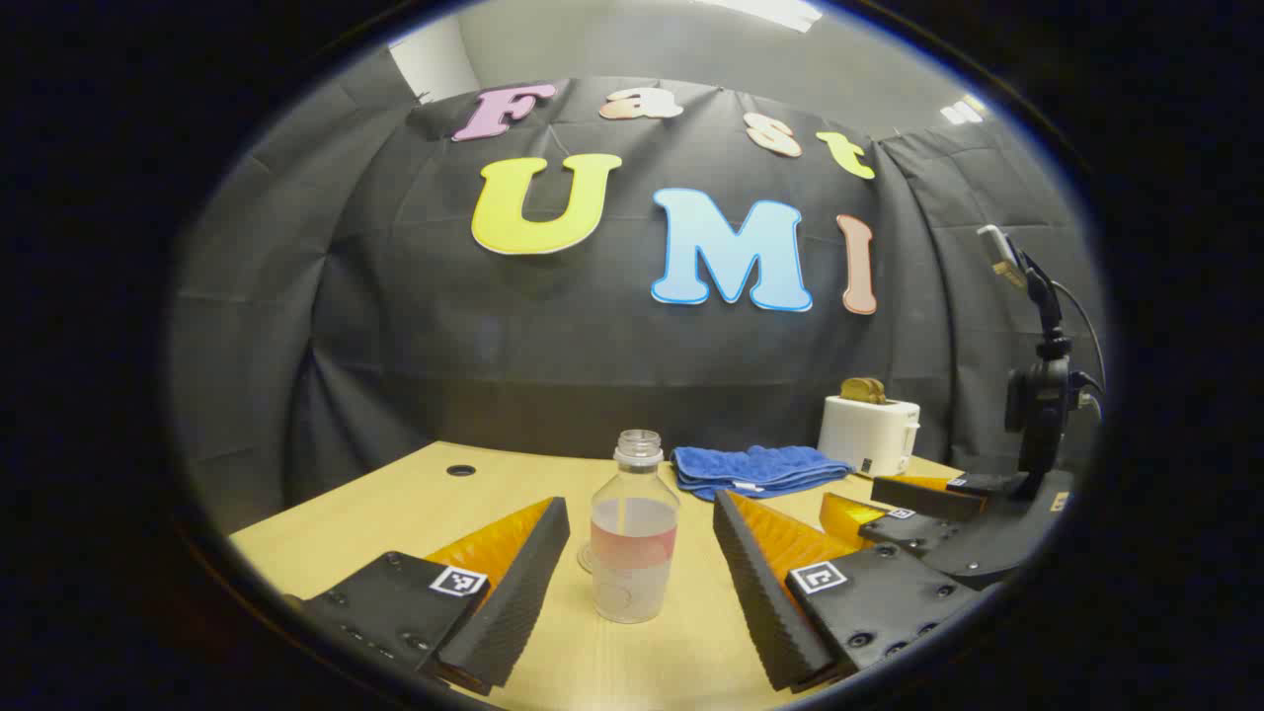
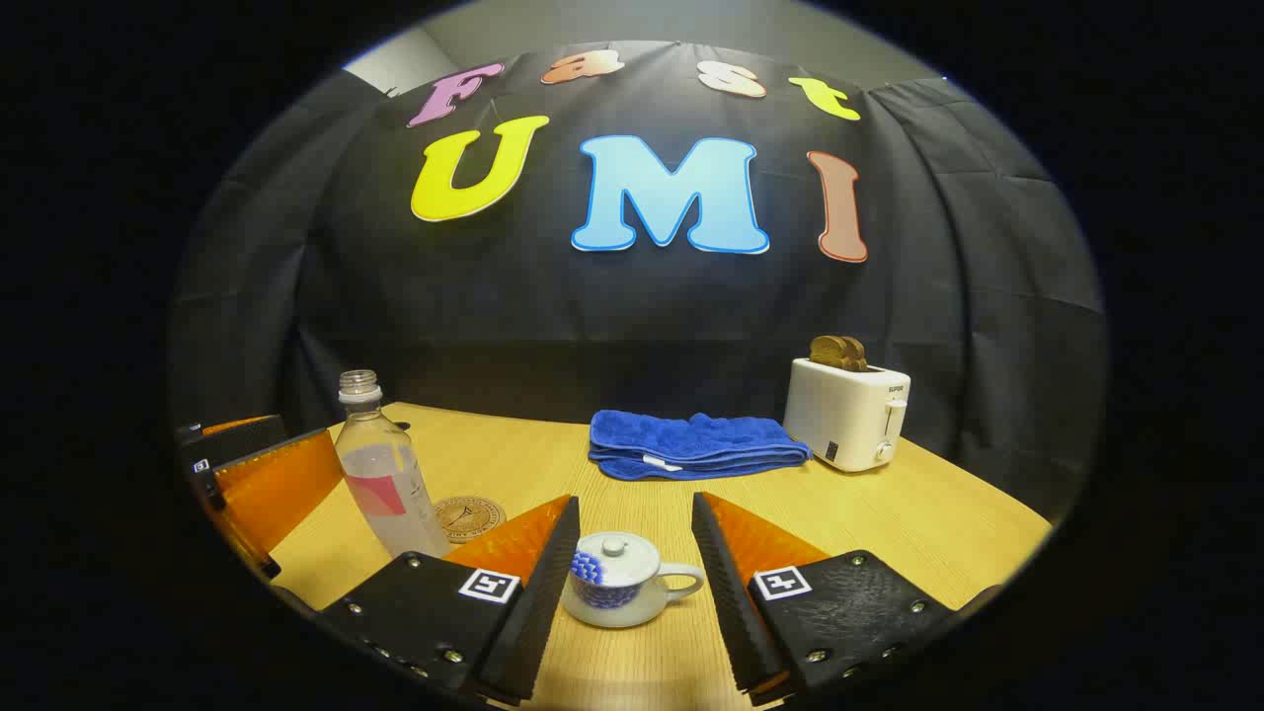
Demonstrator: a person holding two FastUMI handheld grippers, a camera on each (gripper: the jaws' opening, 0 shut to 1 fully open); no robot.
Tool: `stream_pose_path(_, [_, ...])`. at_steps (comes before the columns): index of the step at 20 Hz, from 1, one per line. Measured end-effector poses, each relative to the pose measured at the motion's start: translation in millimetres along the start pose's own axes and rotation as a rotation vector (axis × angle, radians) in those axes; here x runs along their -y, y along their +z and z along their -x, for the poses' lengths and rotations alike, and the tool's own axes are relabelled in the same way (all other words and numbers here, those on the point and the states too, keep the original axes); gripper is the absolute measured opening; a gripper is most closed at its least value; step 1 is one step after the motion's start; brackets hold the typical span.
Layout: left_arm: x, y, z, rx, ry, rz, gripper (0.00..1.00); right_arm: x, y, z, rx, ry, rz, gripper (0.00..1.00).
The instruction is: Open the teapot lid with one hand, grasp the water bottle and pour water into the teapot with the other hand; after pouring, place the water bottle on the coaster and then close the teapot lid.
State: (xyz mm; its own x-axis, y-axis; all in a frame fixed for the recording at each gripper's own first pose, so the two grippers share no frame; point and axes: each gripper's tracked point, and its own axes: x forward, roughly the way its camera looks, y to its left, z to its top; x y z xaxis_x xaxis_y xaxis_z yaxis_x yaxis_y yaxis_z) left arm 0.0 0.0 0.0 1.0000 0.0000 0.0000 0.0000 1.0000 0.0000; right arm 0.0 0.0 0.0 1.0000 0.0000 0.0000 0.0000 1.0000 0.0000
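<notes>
Teapot [image 2: 620,590] taken as landmark: it sits on the wooden table [image 2: 938,533], lid [image 2: 618,557] on, handle pointing toward the toaster's side. Right gripper [image 2: 632,583] is lined up on it, jaws apart, one finger on each side of the pot with clear gaps, no contact visible. The lid knob stands upright, centred between the fingers and just ahead of the tips, so by my estimate a short advance with a slight drop would put the pads around it; the right hand is plainly the nearer one for the lid. Water bottle [image 1: 634,538] stands upright and uncapped, partly filled, to the left of the teapot and slightly behind it as the right gripper view has it. Left gripper [image 1: 640,573] brackets the bottle, jaws wide apart, neither finger touching. The bottle's long axis is vertical, at right angles to the closing direction, which suits a side grasp on the body. Coaster [image 2: 467,515] lies flat between bottle and teapot, just beside the bottle's base. Behind the teapot: folded blue towel [image 2: 693,444]; to the right of that, white toaster [image 2: 847,413] with bread in the slot. Judgement: neither grasp made yet; lid not yet lifted, no pouring begun. Risk: knob is small and could slip from the pads.
</notes>
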Motion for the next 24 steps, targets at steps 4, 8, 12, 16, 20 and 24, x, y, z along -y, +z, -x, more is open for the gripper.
stream_pose_path(4, [0, 1, 0, 0.002, -0.004, 0.002, 1.0, -4, -6, -7, -0.019, 0.011, 0.012, 0.6])
stream_pose_path(8, [-2, 1, 0, 0.003, -0.005, 0.01, 1.0, -10, -16, -17, -0.052, 0.03, 0.035, 0.56])
stream_pose_path(12, [-5, 0, -1, 0.001, -0.003, 0.015, 1.0, -12, -26, -26, -0.078, 0.036, 0.035, 0.53])
stream_pose_path(16, [-7, -3, -3, -0.002, -0.001, 0.022, 1.0, -12, -36, -32, -0.102, 0.037, 0.036, 0.53])
stream_pose_path(20, [-8, -7, -4, -0.006, -0.003, 0.027, 1.0, -17, -34, -34, -0.089, 0.051, 0.045, 0.34])
stream_pose_path(24, [-8, -12, -6, -0.018, -0.007, 0.03, 1.0, -17, -34, -36, -0.081, 0.06, 0.025, 0.26])
